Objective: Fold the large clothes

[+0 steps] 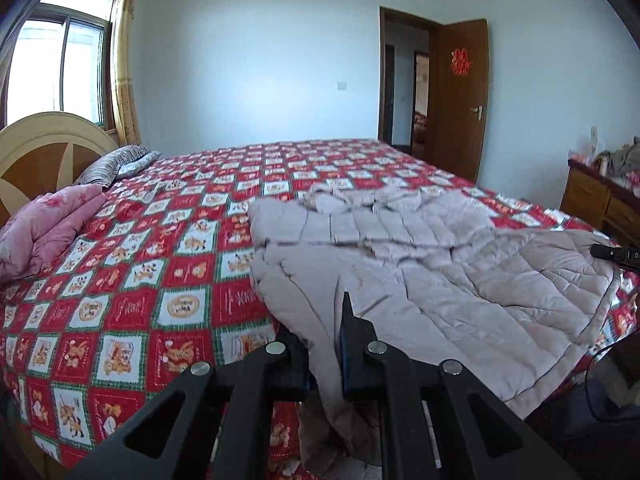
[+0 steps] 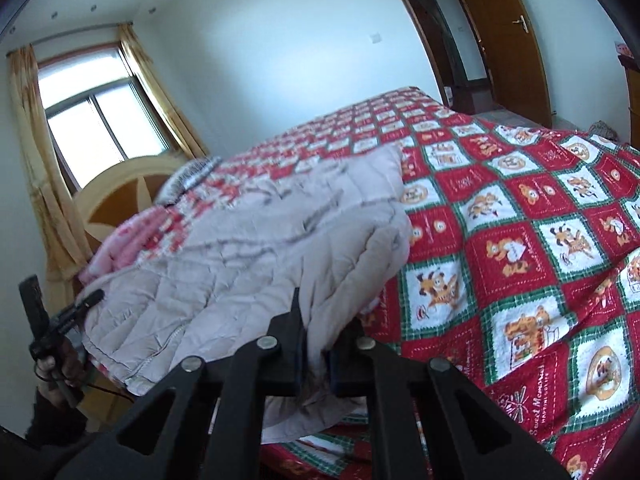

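Observation:
A large pale beige quilted coat (image 1: 420, 276) lies spread on the bed's red cartoon-check cover (image 1: 140, 280), its hem hanging over the near edge. My left gripper (image 1: 324, 344) is shut on the coat's hem at its left corner. My right gripper (image 2: 320, 344) is shut on the coat (image 2: 248, 264) at its other hem corner, lifting a fold of it. The right gripper's tip shows in the left wrist view (image 1: 612, 254) at the far right; the left gripper shows in the right wrist view (image 2: 60, 320) at the lower left.
A folded pink quilt (image 1: 48, 228) and a striped pillow (image 1: 112, 164) lie by the wooden headboard (image 1: 44, 148). A window with yellow curtains (image 1: 124, 60) is behind. An open brown door (image 1: 460, 96) and a cluttered wooden dresser (image 1: 600, 196) stand at the right.

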`<action>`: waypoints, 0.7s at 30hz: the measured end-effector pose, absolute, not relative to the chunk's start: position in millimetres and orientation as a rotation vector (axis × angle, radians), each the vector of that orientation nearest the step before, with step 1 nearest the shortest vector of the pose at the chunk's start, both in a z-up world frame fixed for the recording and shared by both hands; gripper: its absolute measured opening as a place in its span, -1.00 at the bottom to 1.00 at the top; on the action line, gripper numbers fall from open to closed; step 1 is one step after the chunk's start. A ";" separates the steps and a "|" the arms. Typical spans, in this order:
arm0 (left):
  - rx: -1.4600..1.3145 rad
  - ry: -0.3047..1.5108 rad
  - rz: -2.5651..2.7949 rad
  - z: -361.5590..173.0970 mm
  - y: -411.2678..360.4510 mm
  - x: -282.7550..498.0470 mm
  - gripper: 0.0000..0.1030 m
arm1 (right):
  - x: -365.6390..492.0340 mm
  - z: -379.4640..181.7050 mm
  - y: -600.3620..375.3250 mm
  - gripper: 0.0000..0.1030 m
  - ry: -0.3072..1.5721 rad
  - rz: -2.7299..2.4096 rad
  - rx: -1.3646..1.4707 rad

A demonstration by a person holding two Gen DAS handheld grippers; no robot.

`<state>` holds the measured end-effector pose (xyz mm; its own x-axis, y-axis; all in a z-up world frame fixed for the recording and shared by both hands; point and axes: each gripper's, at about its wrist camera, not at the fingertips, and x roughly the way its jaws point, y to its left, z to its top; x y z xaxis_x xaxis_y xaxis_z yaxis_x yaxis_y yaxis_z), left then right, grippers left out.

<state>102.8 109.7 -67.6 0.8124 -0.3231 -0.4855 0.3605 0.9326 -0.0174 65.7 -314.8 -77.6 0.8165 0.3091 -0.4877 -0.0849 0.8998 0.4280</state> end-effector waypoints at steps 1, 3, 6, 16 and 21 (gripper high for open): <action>0.061 0.501 -0.369 -64.5 112.2 104.5 -0.82 | 65.4 -73.8 -315.6 -0.80 0.567 0.220 0.411; 0.052 0.497 -0.370 -61.9 113.1 111.7 -0.82 | 67.7 -68.3 -315.5 -0.80 0.547 0.218 0.410; 0.055 0.489 -0.358 -59.8 113.0 134.8 -0.82 | 86.5 -58.6 -315.6 -0.80 0.516 0.213 0.415; -0.118 0.517 -0.336 -44.2 121.4 244.6 -0.61 | 181.2 -34.8 -316.3 -0.81 0.472 0.162 0.421; -0.177 0.519 -0.293 -38.2 115.7 295.2 -0.55 | 233.1 -31.3 -324.7 -0.81 0.475 0.109 0.417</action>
<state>295.2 115.7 -38.2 0.8280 -0.3191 -0.4611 0.2304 0.9432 -0.2392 233.1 -324.7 -31.3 0.8853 0.1969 -0.4212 -0.0057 0.9104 0.4136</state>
